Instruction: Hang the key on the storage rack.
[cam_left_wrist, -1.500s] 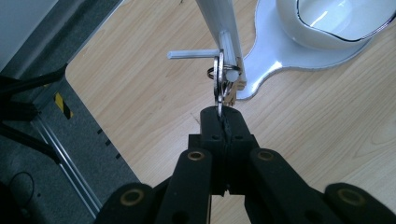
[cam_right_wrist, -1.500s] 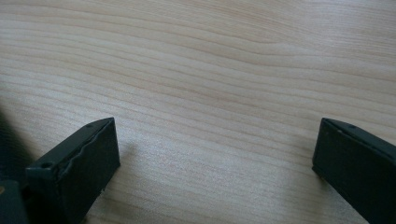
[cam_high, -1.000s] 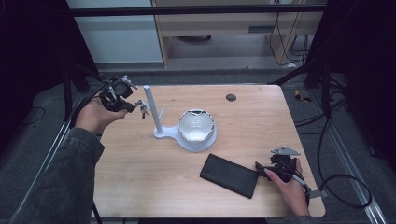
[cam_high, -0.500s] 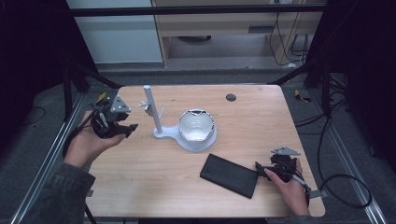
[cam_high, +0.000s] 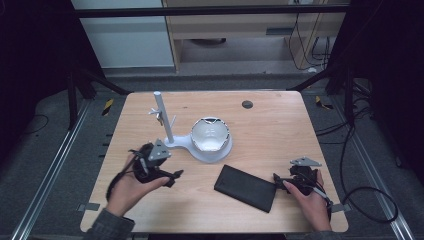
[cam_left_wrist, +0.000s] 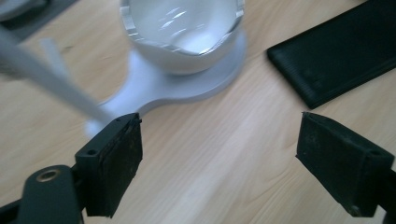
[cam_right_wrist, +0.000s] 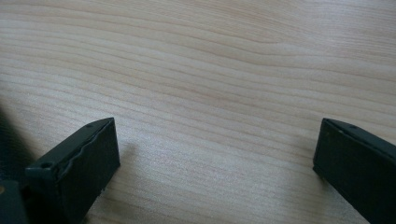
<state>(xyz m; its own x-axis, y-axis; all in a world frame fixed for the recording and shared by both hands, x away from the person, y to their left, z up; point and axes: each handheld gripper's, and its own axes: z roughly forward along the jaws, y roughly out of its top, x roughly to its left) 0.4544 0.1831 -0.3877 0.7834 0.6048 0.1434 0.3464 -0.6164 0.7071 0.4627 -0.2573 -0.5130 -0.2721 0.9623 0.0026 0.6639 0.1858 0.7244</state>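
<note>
A white stand (cam_high: 200, 150) with a tall post (cam_high: 163, 115) and a white bowl (cam_high: 211, 134) sits mid-table. A flat black case (cam_high: 245, 187) lies in front of it. My left gripper (cam_high: 174, 176) hovers low over the wood left of the case, pointing right. Its jaws have just been opening and stand open with nothing between them. In the left gripper view my left gripper (cam_left_wrist: 224, 163) looks toward the bowl (cam_left_wrist: 182, 32) and the case (cam_left_wrist: 341, 60). My right gripper (cam_high: 278, 181) rests at the case's right end. In its own view my right gripper (cam_right_wrist: 215, 163) is open over bare wood.
A small dark round disc (cam_high: 247, 104) lies near the table's far edge. The wooden table (cam_high: 280, 130) has free room at the right and far right. Metal rails and cables run along the floor on both sides.
My left hand has come down and toward the front from beside the post, and its jaws have gone from shut to open. The right hand has stayed still.
</note>
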